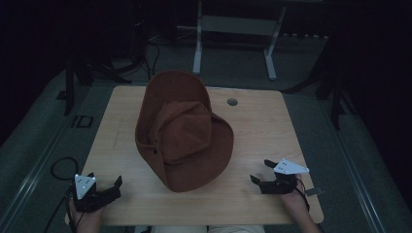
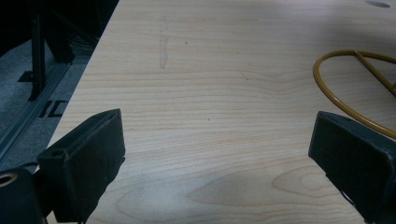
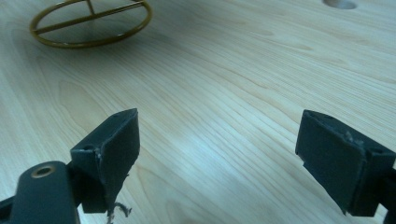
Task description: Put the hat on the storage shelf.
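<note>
Light wood table (image 1: 262,131), rounded corners, dim room around it, dark carpet floor. Grey frame of another desk or stand (image 1: 233,34) on the floor beyond the far edge.

Brown wide-brim hat (image 1: 182,128) is the biggest item, at table centre, slightly left of middle. It sits raised and tilted, far brim lifted up, near brim drooping toward the person; crown dented. It rests on a stand whose base is a gold metal ring with a crossbar (image 3: 91,21), flat on the wood; part of the same ring shows at right in the left gripper view (image 2: 348,88). The upright part of the stand can't be made out under the hat.

Small round grommet hole (image 1: 232,102) in the table, just right of the hat, toward the far edge.

Left gripper (image 1: 109,187) at near left corner, held in the person's left hand (image 1: 85,213), grey 3-cornered plate on top. Its 2 black jaws are wide apart, nothing between them, bare wood ahead (image 2: 215,154).

Right gripper (image 1: 262,172) at near right, held in the right hand (image 1: 296,199), plate on top, cable trailing. Its 2 jaws also spread wide with nothing in them, above bare table (image 3: 215,154). A frayed thread hangs off its left pad.

Both grippers well apart from the hat, 1 on each side.
</note>
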Demonstrator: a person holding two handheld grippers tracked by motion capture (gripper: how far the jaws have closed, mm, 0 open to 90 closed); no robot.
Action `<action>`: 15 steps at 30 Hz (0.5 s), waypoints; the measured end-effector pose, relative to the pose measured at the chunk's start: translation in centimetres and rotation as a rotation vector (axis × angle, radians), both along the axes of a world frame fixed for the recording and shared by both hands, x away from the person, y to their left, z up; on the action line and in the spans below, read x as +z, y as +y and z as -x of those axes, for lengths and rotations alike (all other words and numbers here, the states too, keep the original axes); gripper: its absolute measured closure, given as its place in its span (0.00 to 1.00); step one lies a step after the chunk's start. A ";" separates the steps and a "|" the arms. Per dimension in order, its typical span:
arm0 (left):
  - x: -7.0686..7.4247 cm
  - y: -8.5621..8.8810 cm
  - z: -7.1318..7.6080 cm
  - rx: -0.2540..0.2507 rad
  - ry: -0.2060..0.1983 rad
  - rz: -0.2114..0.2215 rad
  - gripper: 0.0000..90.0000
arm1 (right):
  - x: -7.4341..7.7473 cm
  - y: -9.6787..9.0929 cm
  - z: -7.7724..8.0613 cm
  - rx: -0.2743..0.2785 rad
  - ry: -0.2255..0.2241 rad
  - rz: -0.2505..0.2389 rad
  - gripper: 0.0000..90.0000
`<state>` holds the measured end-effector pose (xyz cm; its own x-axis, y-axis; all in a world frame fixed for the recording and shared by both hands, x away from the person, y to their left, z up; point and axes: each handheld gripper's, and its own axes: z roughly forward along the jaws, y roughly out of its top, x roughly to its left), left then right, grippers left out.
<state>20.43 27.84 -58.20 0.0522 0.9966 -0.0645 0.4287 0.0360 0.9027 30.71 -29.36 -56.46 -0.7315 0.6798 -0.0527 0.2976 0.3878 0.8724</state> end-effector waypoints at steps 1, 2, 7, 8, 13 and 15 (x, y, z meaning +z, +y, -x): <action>0.0 0.0 0.0 -0.003 0.000 -0.001 0.05 | -0.1 -0.2 0.2 -0.010 -0.012 0.011 0.15; 0.0 -0.1 0.0 -0.004 0.001 -0.002 0.05 | -0.2 -0.4 0.3 -0.019 -0.018 0.019 0.15; 0.0 -0.1 0.0 -0.002 0.001 -0.004 0.05 | -0.5 -1.4 1.1 -0.032 -0.004 0.028 0.15; 0.0 -0.1 0.1 -0.003 0.000 -0.003 0.05 | -0.5 -1.6 1.3 -0.032 -0.007 0.035 0.15; -0.1 -0.1 0.0 -0.005 0.004 -0.005 0.05 | -0.5 -2.6 2.5 -0.052 -0.024 0.066 0.15; -0.1 -0.1 0.0 -0.003 0.005 -0.005 0.05 | -0.5 -3.1 2.9 -0.063 -0.033 0.084 0.15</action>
<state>20.43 27.72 -58.30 0.0552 0.9967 -0.0599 0.4331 0.0302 0.9009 27.84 -32.41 -57.01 -0.6842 0.7168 -0.1344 0.2955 0.4411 0.8474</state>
